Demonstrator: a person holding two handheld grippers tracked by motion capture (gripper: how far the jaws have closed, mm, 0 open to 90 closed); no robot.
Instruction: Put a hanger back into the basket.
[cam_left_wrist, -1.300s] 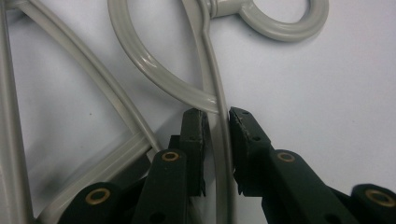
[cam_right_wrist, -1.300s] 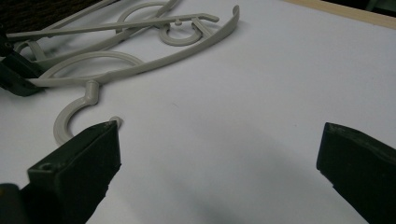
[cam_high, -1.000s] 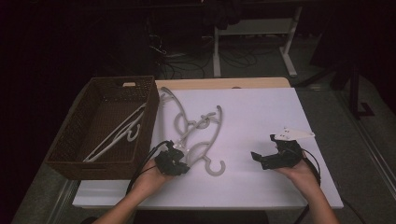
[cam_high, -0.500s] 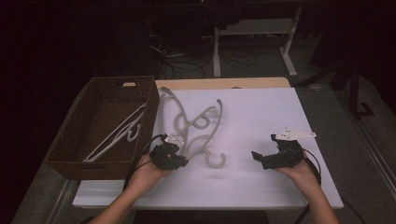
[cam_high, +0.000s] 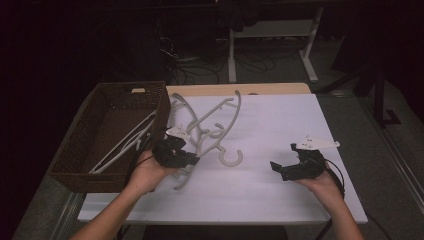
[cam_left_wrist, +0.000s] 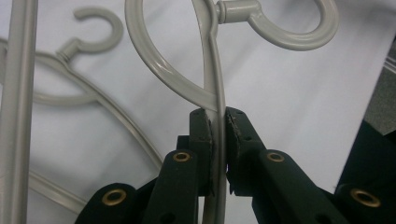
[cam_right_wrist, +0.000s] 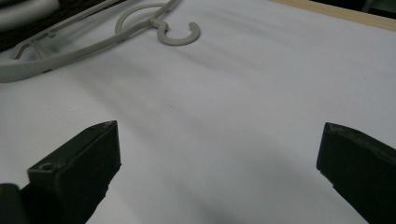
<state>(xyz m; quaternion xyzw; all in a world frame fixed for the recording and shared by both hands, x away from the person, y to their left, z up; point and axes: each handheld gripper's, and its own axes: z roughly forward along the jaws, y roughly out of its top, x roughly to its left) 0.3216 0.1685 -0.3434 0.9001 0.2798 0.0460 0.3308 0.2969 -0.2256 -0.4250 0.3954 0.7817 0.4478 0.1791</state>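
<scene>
My left gripper (cam_high: 192, 160) is shut on the thin rim of a grey plastic hanger (cam_high: 220, 145) and holds it off the white table, beside the basket's near right corner. In the left gripper view the jaws (cam_left_wrist: 218, 127) pinch the hanger's rim (cam_left_wrist: 217, 84) just below its neck, with the hook (cam_left_wrist: 285, 30) above. Other grey hangers (cam_high: 200, 115) lie tangled on the table behind it. My right gripper (cam_high: 278, 168) rests at the table's right, open with nothing between its jaws (cam_right_wrist: 219, 158), pointing left toward the held hanger (cam_right_wrist: 154, 28).
A dark wicker basket (cam_high: 95, 181) stands at the table's left edge with a few pale hangers (cam_high: 125, 145) inside. A wooden strip (cam_high: 240, 89) runs along the table's far edge. White tabletop (cam_high: 280, 125) lies bare between the grippers.
The left gripper has risen with the hanger, lifting it off the table and a little toward the basket. The right gripper has stayed put.
</scene>
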